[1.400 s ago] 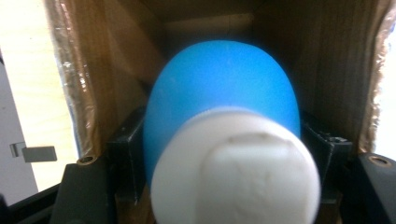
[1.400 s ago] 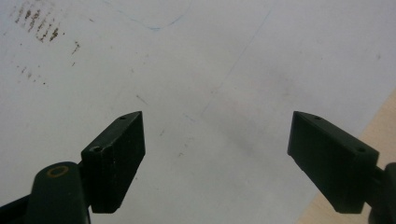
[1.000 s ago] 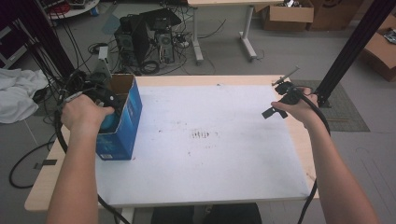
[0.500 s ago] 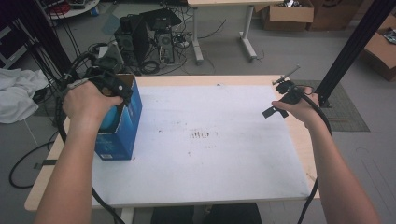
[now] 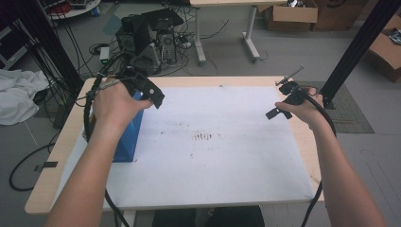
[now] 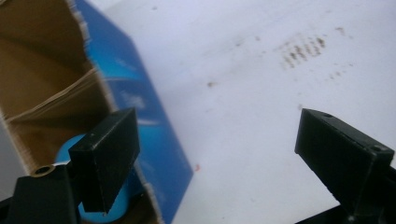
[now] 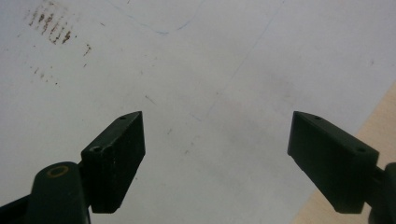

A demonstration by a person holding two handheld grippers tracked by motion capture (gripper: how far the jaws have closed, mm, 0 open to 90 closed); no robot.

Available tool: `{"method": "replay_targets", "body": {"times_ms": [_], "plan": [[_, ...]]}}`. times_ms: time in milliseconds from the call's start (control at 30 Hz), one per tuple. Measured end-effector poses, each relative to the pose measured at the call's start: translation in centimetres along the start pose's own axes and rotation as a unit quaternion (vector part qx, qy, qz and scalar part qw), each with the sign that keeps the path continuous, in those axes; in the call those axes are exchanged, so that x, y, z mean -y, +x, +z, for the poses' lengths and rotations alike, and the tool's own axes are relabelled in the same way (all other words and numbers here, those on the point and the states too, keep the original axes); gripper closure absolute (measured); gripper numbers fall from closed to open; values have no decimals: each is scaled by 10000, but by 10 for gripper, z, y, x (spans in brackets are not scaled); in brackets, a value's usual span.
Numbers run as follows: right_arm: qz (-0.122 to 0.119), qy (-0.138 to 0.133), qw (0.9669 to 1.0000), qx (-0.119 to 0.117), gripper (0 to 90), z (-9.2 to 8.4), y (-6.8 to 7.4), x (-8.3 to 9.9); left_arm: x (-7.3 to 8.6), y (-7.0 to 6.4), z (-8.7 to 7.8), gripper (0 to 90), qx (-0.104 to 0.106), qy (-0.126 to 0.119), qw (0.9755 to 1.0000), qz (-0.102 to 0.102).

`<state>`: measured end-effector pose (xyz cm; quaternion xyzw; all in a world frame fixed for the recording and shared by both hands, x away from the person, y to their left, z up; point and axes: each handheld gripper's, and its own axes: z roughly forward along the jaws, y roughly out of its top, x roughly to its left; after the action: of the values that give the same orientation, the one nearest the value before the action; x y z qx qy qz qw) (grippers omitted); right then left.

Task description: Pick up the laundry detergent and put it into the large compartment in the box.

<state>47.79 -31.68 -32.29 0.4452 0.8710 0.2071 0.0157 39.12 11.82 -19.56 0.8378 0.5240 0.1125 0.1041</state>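
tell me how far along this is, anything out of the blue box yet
Nothing looks done: the white mat carries only stains, no item. In hand: the left claw hangs open at the rim of the open blue box, holding nothing; a blue round thing sits inside. The right claw is open over bare mat. Left, as a guess: reaching in, gripping it and setting it out.

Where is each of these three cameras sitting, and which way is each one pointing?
High view: above the person's side, facing forward and down on the white table; both forearms, left gripper, right gripper.
Left gripper view: rides the left gripper, facing the blue box; its open fingers.
Right gripper view: rides the right gripper, facing bare tabletop; its open fingers.
Shared: brown stains.
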Motion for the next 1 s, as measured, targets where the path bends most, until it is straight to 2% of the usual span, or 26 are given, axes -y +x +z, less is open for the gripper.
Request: {"method": "replay_targets", "body": {"times_ms": [133, 300, 467, 500, 700, 1000], "plan": [[-30, -4, 10000, 7, 184, 1, 1, -1, -2, -24, 11, 148, 183, 11, 9995, 264], [-48, 1, 10000, -7, 186, 2, 3, -2, -7, -51, 30, 145, 336, 154, 9973, 633], [-79, 21, 10000, 9, 186, 0, 3, -2, -9, -73, 49, 140, 454, 202, 9949, 872], [-73, 17, 10000, 19, 185, 0, 2, -2, -9, -77, 53, 140, 477, 198, 9949, 866], [-72, 6, 10000, 55, 185, -3, 3, -2, -7, -91, 73, 138, 596, 362, 9918, 1067], [-68, 47, 9999, 107, 185, -5, 2, -2, -4, -94, 90, 138, 691, 491, 9903, 1105]]}}
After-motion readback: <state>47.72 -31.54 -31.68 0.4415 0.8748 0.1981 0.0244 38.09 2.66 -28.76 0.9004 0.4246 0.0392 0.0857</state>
